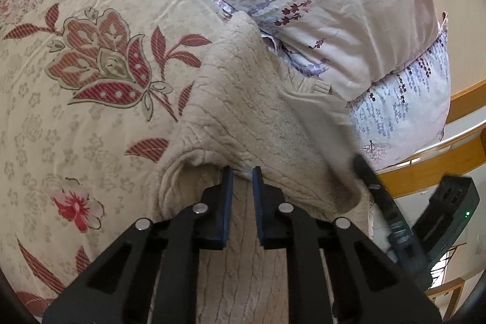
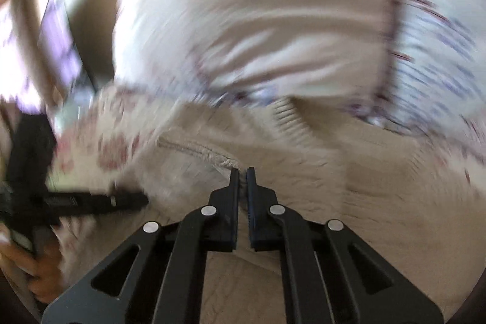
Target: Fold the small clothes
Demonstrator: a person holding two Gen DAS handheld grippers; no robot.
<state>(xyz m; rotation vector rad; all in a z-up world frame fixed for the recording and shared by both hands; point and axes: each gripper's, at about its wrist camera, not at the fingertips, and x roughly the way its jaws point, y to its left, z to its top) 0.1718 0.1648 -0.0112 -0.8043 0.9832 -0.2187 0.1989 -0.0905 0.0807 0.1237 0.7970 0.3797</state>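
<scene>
A beige cable-knit sweater (image 1: 243,111) lies on the bed, partly folded over itself. In the left wrist view my left gripper (image 1: 242,173) is shut on a folded edge of the knit, with fabric pinched between the blue pads. The right wrist view is blurred. There my right gripper (image 2: 242,172) is shut at the sweater's (image 2: 303,172) ribbed edge, with a thin bit of knit between its fingertips. Each gripper shows in the other's view: the right gripper (image 1: 395,217) at the sweater's right side, the left gripper (image 2: 85,202) at its left, held by a hand (image 2: 21,263).
The sweater rests on a cream bedspread with red flowers (image 1: 91,66). Behind it lies a bulky pale quilt with purple sprigs (image 1: 319,5). A wooden bed rail (image 1: 440,166) runs along the right edge.
</scene>
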